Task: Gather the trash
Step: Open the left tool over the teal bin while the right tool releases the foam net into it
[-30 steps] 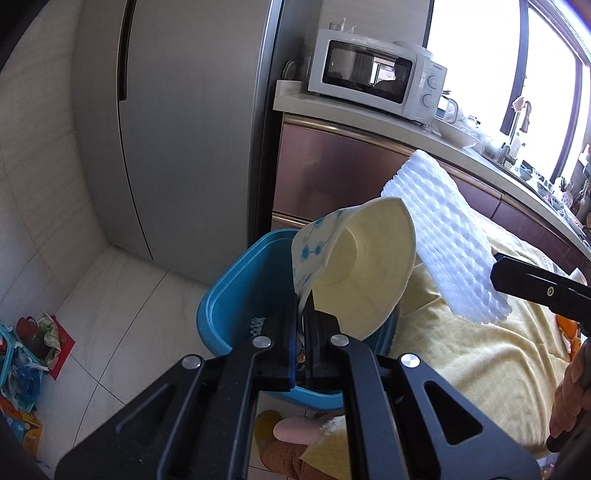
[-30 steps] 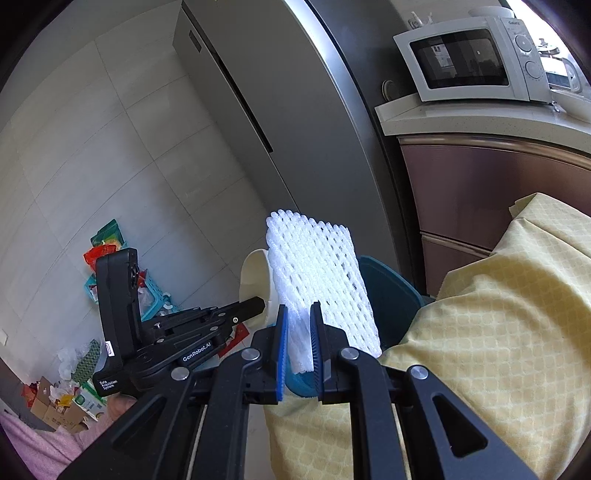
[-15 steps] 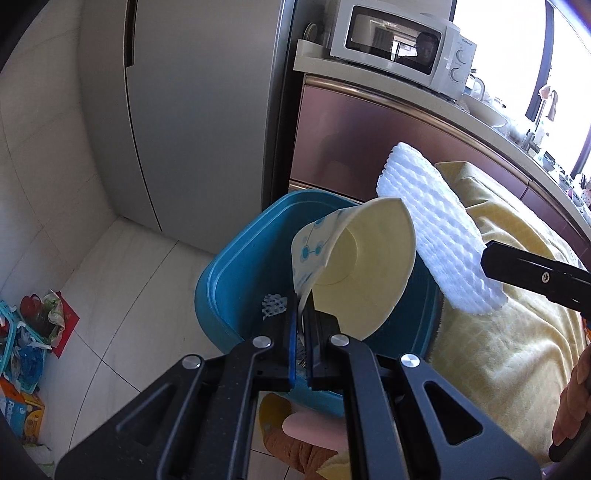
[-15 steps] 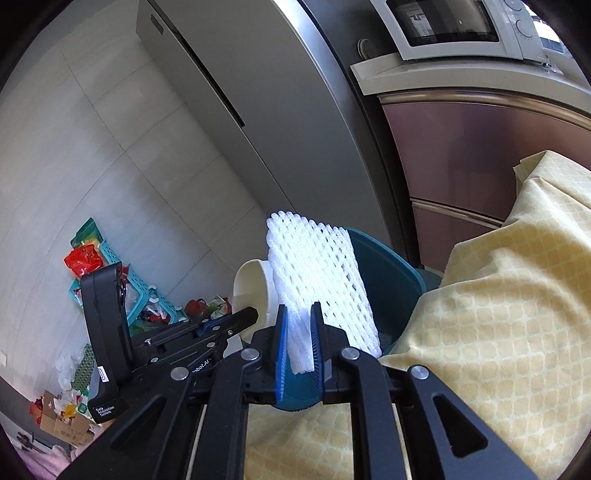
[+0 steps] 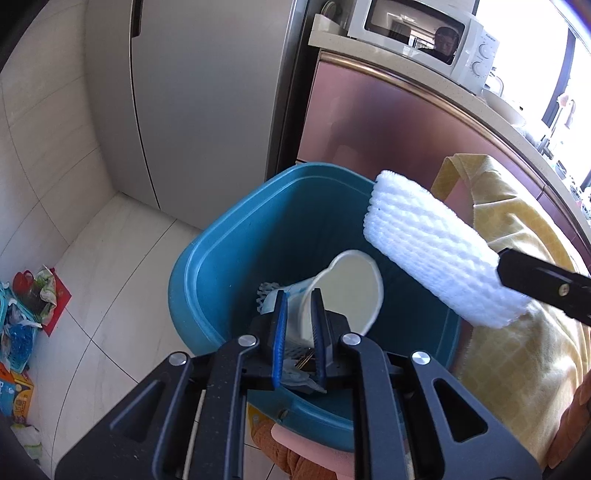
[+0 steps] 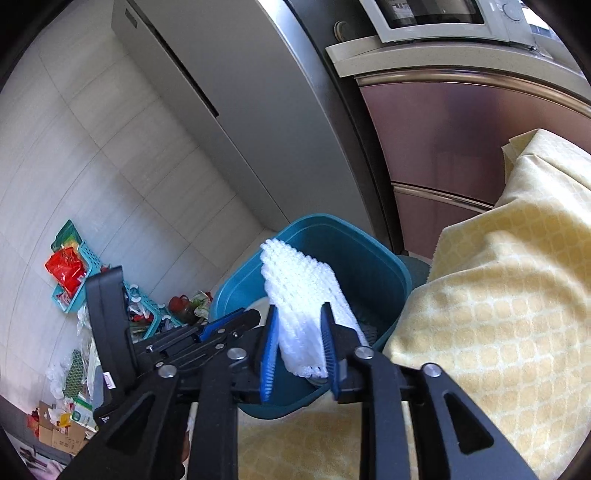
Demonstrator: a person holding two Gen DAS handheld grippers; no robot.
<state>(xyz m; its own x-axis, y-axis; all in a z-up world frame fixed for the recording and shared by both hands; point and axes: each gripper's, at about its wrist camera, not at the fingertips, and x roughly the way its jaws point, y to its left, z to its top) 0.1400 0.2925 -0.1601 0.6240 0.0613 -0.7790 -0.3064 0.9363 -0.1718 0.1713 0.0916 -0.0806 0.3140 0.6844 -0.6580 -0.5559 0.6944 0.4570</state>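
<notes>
Both grippers over my blue bin (image 5: pixel 207 266): left gripper (image 5: pixel 298 332) opening, paper cup (image 5: pixel 343 291) between its fingers (mouth up, inside bin). Right gripper (image 6: pixel 299 354) opening around foam net (image 6: pixel 299 295), long axis pointing over the rim, above the cup.

I count 2 claws: my left claw (image 5: pixel 299 325) & right claw (image 6: pixel 298 343). 1 blue bin (image 5: pixel 236 236), 1 paper cup (image 5: pixel 347 288), 1 white foam net (image 5: pixel 432 251), 1 microwave (image 5: pixel 417 33).

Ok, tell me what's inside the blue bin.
In the blue bin: a paper cup tipping in between the left gripper's opening jaws, and a bit of white netting. The grippers hide the bin's floor.
</notes>
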